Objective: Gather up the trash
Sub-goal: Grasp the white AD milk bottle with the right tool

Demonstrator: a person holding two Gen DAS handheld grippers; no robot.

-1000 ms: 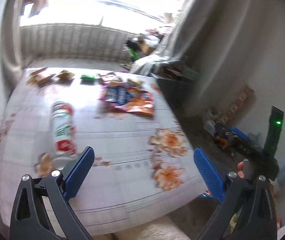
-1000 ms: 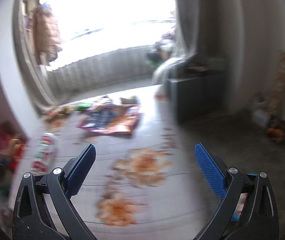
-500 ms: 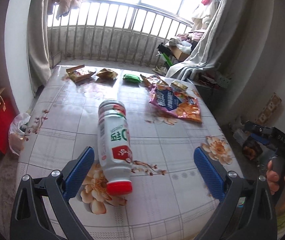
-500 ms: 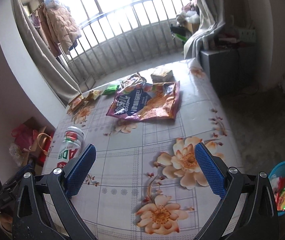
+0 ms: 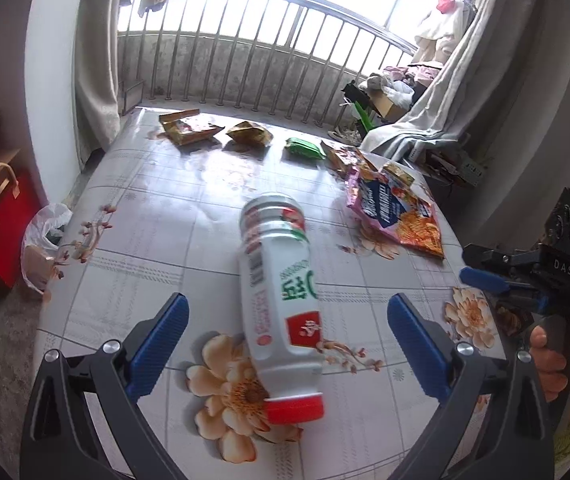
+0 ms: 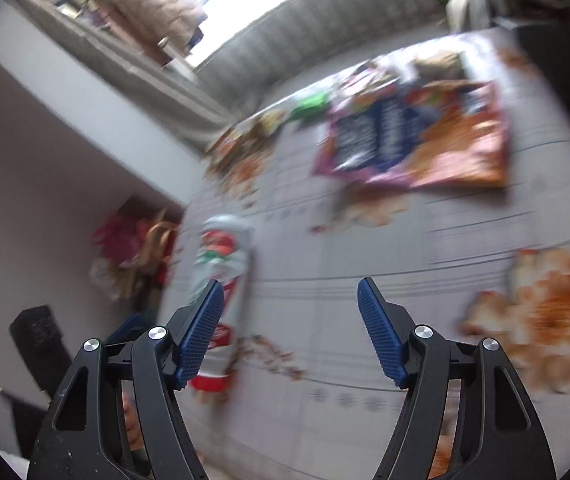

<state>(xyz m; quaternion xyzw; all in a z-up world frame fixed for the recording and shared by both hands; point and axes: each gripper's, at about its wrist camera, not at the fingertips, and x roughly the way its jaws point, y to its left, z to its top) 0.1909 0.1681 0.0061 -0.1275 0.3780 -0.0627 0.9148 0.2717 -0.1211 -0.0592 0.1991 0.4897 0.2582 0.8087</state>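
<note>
On the flowered desk [image 5: 157, 240], a white plastic bottle [image 5: 281, 300] lies on its side, red cap toward the camera, its base pointing to about 12 o'clock. The left claw [image 5: 287, 338] hangs over it with both blue pads spread wide, the bottle between them but touched by neither. At 1 o'clock from the bottle lies a large pink-and-orange snack bag [image 5: 397, 212]; along the far edge, from 11 to 1 o'clock, sit smaller wrappers, among them a green packet [image 5: 304, 148]. In the blurred right wrist view, the right claw [image 6: 291, 330] has just been closing yet is parted, with only bare desk between its pads; the bottle [image 6: 221, 276] lies at its 9 o'clock, behind the left pad.
</note>
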